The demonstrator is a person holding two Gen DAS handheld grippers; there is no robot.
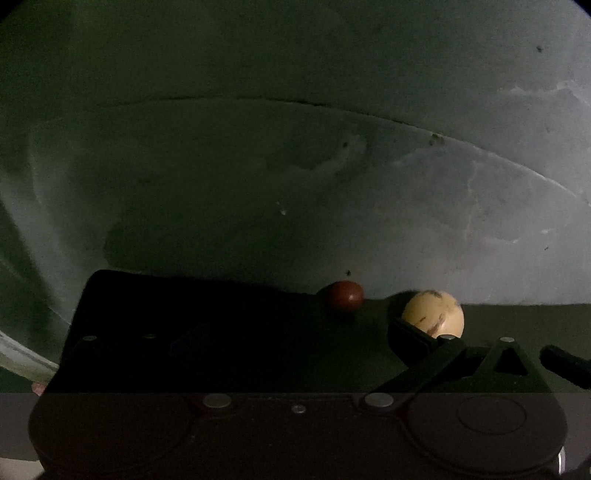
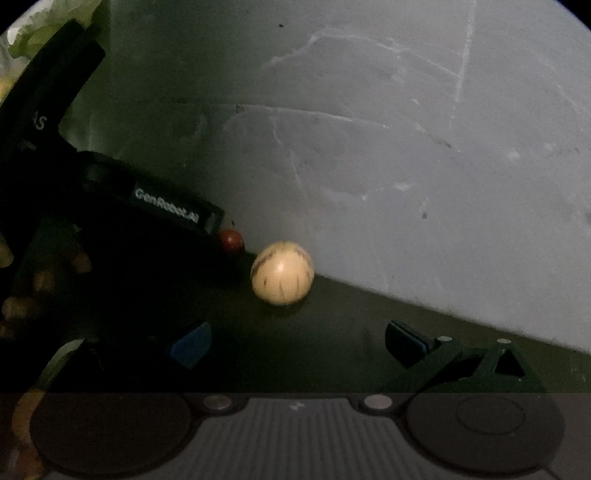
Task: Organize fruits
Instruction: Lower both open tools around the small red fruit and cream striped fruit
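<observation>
A small dark-red round fruit [image 1: 343, 297] and a larger cream fruit with brown streaks [image 1: 432, 314] lie on a dark green surface [image 1: 369, 332] against a wall. My left gripper [image 1: 299, 339] stands open. Its right finger [image 1: 410, 339] is just in front of the cream fruit, and its left finger is lost in a black shape. In the right wrist view the cream fruit [image 2: 282, 273] lies ahead of my open right gripper [image 2: 299, 343], apart from both fingers. The red fruit [image 2: 232, 240] sits behind it, at the tip of the left gripper's body [image 2: 166, 206].
A stained grey wall [image 2: 406, 147] rises right behind the fruits. A large black shape [image 1: 184, 325] covers the left of the surface. A hand's fingers [image 2: 44, 280] show at the far left, and something pale green [image 2: 55, 29] at the top left. The scene is very dim.
</observation>
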